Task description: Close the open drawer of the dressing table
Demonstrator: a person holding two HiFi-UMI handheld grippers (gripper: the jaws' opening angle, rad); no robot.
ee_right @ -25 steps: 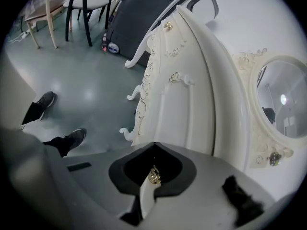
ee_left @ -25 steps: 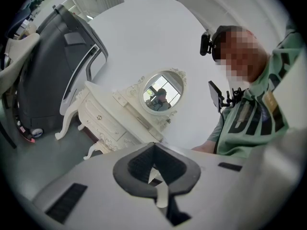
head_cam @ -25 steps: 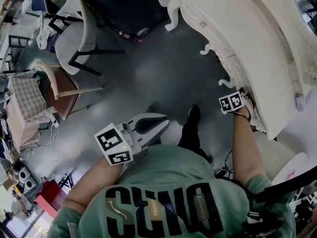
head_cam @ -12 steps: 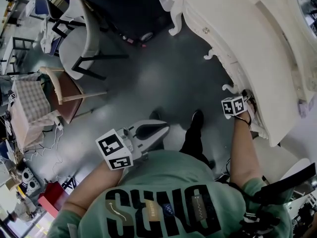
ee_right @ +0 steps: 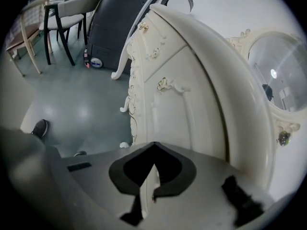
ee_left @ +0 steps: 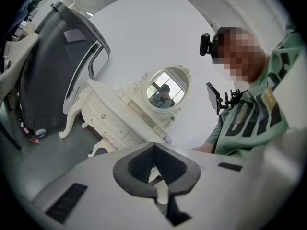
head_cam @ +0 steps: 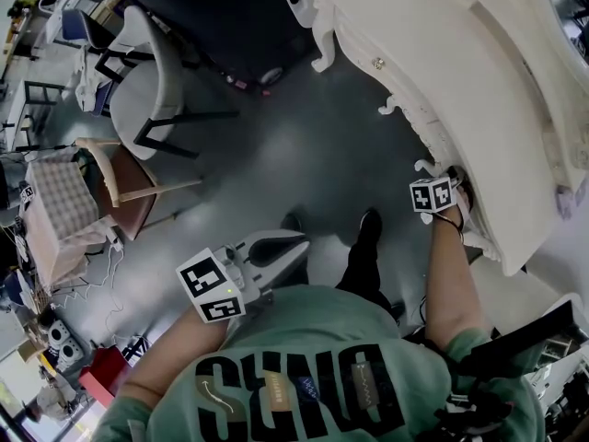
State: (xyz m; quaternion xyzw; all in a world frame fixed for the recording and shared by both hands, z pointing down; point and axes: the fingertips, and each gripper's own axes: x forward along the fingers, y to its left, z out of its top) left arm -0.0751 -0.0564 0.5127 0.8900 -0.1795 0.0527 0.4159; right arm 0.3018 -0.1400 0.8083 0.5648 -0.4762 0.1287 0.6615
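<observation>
Both shut and empty: left gripper [ee_left: 153, 146] unmoved, right gripper [ee_right: 152, 148] slightly rolled at dressing table [head_cam: 460, 53] front.

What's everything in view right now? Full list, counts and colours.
dressing table: 1, cream, carved legs, upper right of the head view
mirror: 1, oval, cream frame, on the dressing table
chairs: 2, upper left; one pale with black legs, one wooden with a brown seat
checked cloth: 1, beige, left edge
dark unit: 1, black, bulky, left of the dressing table
red box: 1, lower left
floor: grey, glossy
shoes: 2, black, centre
shirt: 1, green, black lettering, bottom
left gripper: 1, white, jaws together, nothing held, over the floor
right gripper: 1, jaws together, at the dressing table's front
</observation>
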